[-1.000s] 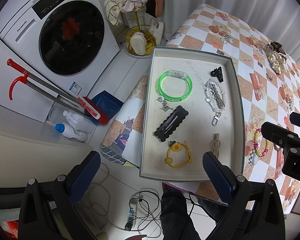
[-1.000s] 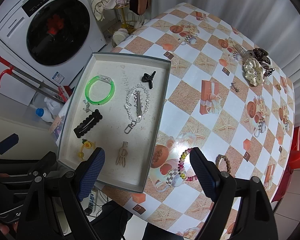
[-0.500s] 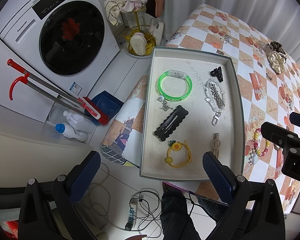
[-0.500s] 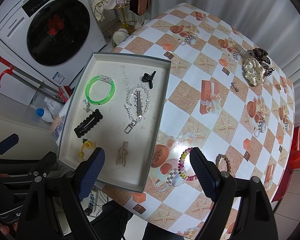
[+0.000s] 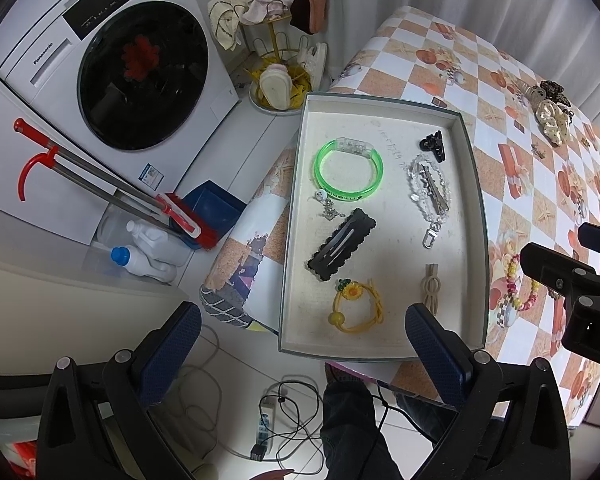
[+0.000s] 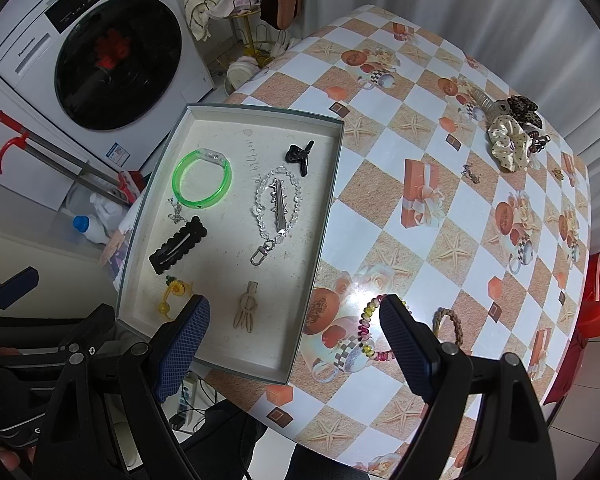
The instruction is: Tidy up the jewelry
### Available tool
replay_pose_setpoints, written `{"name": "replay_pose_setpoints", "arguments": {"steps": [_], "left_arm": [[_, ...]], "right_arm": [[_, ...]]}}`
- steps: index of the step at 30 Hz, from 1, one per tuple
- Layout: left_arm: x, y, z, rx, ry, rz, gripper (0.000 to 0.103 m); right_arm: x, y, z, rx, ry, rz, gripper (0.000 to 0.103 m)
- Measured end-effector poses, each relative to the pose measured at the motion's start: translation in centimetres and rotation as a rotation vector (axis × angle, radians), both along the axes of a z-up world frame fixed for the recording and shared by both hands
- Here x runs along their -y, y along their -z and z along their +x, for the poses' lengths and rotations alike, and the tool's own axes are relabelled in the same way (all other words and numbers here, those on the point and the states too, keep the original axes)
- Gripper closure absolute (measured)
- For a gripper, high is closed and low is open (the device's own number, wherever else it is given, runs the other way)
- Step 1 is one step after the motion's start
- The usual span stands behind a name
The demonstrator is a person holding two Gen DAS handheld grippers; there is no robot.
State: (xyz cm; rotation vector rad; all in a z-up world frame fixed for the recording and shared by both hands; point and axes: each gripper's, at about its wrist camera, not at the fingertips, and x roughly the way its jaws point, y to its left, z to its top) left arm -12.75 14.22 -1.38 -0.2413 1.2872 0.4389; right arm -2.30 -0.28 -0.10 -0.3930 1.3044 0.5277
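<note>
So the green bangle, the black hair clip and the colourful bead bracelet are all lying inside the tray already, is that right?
Not quite. The green bangle and black hair clip do lie inside the tray, but the colourful bead bracelet is outside it, on the checked tablecloth beside the tray's near corner. The right wrist view shows this clearly.

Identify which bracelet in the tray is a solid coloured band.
The green bangle; the other, a clear beaded bracelet, is a bead string ending in a metal clasp.

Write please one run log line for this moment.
left claw: open, empty | right claw: open, empty | tray: green bracelet, clips inside | beaded bracelet: on table, outside tray
</note>
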Motion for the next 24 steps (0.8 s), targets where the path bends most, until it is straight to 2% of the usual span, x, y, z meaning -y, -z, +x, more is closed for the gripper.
{"name": "replay_pose_setpoints", "arguments": {"steps": [24], "left_arm": [[-0.76,-0.40,-0.38,0.001,-0.013,0.002,0.000]], "right_arm": [[-0.16,-0.01,-0.07,-0.004,-0.002,0.005,0.014]]}}
